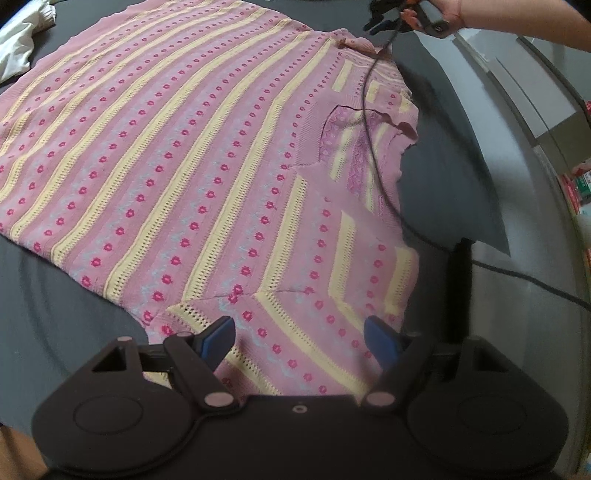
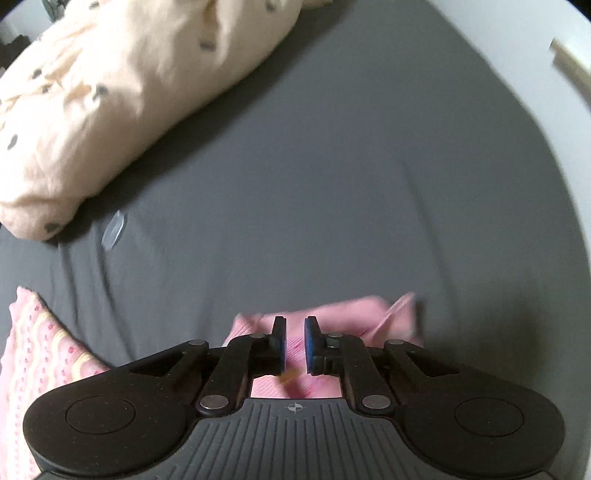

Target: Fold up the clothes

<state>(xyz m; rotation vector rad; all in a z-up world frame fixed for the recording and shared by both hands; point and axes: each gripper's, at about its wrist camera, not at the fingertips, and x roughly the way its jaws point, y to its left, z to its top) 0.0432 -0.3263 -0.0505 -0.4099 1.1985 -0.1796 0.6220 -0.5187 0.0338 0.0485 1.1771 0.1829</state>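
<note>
- One knitted sweater (image 1: pixel 177 155) lies spread flat on the bed (image 1: pixel 55 295), pink with yellow stripes and rows of red dots.
- Seen from the left wrist, its long axis runs from the hem at the far left to the neck opening (image 1: pixel 354 147) at the right; the stripes run across the body from near to far.
- Two short sleeves show: the near sleeve (image 1: pixel 295 332) lies flat under the left tongs (image 1: pixel 299 332), and the far sleeve (image 1: pixel 369 48) is lifted at its edge.
- The left tongs stand wide apart above the near sleeve, nothing between their blue pads (image 1: pixel 218 336).
- The right tongs (image 2: pixel 295 345) are nearly together, with pink knit (image 2: pixel 354 314) bunched just under and ahead of them. This view is blurred, so I cannot tell whether the pads actually pinch the cloth.
- In the left view a hand (image 1: pixel 448 11) holds the right tongs at the far sleeve, and one black cable (image 1: pixel 373 140) trails from there across the neck opening.
- The bed wears a dark grey sheet. One cream duvet (image 2: pixel 103 103) with dark specks lies rolled at its far side, and one white cloth (image 1: pixel 22 40) sits at the corner past the hem.
- A pale wall (image 1: pixel 524 177) runs beside the bed.
</note>
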